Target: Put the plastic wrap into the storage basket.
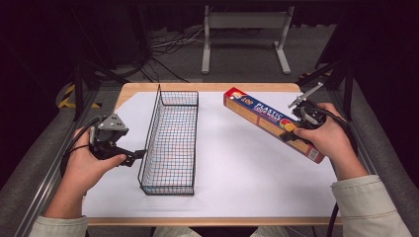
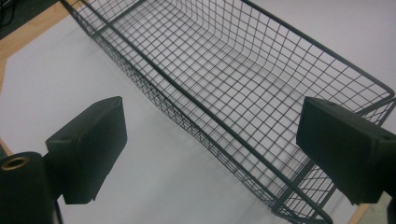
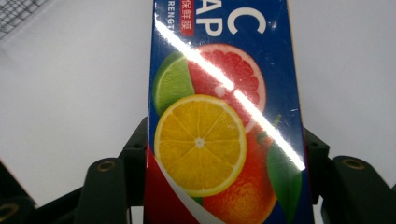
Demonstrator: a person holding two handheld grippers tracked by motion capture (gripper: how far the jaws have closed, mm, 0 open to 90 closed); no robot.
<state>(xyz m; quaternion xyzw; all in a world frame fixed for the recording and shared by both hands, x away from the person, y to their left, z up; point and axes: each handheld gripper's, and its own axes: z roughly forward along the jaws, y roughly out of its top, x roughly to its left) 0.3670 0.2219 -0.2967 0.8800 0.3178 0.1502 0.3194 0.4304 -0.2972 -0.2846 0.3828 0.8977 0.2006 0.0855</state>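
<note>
Fingers [image 3: 224,186] clamp plastic wrap box [image 3: 219,116], ends cropped

Blue plastic-wrap box [image 1: 271,122] (citrus print) held aslant.

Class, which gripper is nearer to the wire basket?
Left. The left gripper sits open beside the wire basket; the right gripper holds the plastic wrap box farther right.

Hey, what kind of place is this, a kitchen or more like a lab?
Most likely a lab or recording workspace, not a kitchen: a wooden table covered in white, loose cables on the carpeted floor, and a bare metal stand behind.
</note>
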